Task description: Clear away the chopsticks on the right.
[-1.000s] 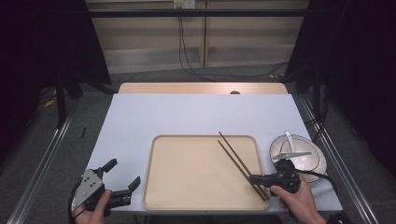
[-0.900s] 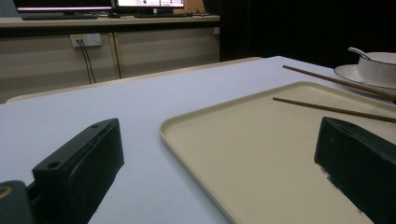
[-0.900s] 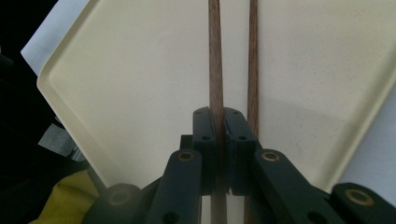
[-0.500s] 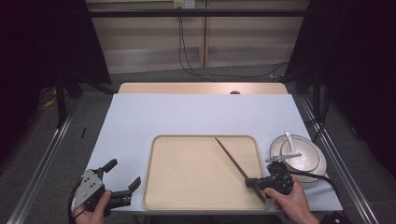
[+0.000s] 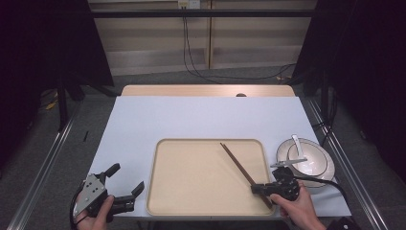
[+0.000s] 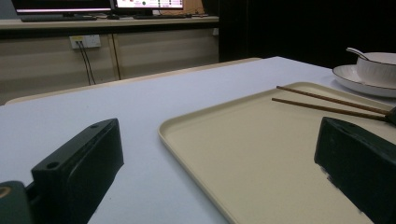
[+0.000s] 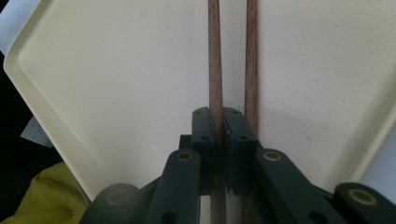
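Observation:
Two brown chopsticks (image 5: 239, 166) lie slantwise on the right part of a beige tray (image 5: 191, 191). My right gripper (image 5: 254, 189) sits at their near end, over the tray's front right corner. In the right gripper view it (image 7: 219, 112) is shut on the left chopstick (image 7: 214, 56), while the second chopstick (image 7: 251, 60) runs just outside its right jaw. My left gripper (image 5: 127, 177) is held open near the table's front left corner, off the tray, with nothing between its jaws. In the left gripper view it (image 6: 217, 135) looks across the tray (image 6: 261, 154) towards the chopsticks (image 6: 327, 100).
A white bowl (image 5: 306, 160) with a dark rim stands on a plate right of the tray, with a white spoon (image 5: 297, 143) in it. The white tabletop (image 5: 201, 117) stretches behind the tray. Metal rails run along both sides of the table.
My right gripper has shifted slightly left and nearer to me, taking the chopsticks along. The two sticks now lie closer together. The left gripper has not moved.

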The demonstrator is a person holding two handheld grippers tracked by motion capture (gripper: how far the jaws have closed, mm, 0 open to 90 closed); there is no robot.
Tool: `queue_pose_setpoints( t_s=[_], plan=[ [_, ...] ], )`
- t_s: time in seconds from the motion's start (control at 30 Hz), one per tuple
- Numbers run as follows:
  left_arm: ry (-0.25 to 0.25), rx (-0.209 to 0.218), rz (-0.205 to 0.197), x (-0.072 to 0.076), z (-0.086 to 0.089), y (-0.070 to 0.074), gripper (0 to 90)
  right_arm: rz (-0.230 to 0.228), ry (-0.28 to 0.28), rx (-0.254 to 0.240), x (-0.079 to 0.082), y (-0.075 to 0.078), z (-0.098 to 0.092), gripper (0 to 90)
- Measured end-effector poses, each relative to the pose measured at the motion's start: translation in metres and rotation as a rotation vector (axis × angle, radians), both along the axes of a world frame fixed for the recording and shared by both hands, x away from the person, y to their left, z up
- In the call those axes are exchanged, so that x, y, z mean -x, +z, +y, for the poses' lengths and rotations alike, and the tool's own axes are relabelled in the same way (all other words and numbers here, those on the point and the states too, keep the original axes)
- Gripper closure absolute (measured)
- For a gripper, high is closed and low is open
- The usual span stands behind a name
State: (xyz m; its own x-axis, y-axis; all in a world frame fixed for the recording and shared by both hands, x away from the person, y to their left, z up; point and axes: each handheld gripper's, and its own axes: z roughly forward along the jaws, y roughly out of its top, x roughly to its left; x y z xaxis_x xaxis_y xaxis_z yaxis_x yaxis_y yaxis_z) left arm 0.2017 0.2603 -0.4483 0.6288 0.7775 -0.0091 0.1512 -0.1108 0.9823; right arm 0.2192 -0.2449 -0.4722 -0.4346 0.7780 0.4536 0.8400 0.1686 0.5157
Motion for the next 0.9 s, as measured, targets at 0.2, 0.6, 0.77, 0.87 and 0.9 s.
queue_pose_setpoints(
  t_s=[0.2, 0.6, 0.77, 0.87, 0.9],
  plan=[
    [-0.001, 0.000, 0.002, 0.0001, -0.0001, -0.0002, 1.1, -0.001, 0.004, 0.001, -0.0003, 0.0000, -0.0001, 84.0],
    [0.002, -0.001, -0.001, 0.0005, 0.0005, 0.0002, 1.2, 0.001, 0.011, -0.007, 0.0000, 0.0001, -0.0003, 81.1],
    [0.002, 0.000, 0.000, 0.0004, 0.0005, 0.0002, 1.2, -0.001, 0.017, 0.000, 0.0003, 0.0004, -0.0007, 81.6],
    [0.003, 0.000, 0.000, 0.0004, 0.0007, 0.0001, 1.2, -0.006, 0.027, -0.010, 0.0012, 0.0007, -0.0005, 77.0],
    [0.001, -0.001, -0.001, 0.0003, 0.0007, 0.0002, 1.1, -0.014, 0.031, -0.008, 0.0016, 0.0009, -0.0009, 73.7]
  ],
)
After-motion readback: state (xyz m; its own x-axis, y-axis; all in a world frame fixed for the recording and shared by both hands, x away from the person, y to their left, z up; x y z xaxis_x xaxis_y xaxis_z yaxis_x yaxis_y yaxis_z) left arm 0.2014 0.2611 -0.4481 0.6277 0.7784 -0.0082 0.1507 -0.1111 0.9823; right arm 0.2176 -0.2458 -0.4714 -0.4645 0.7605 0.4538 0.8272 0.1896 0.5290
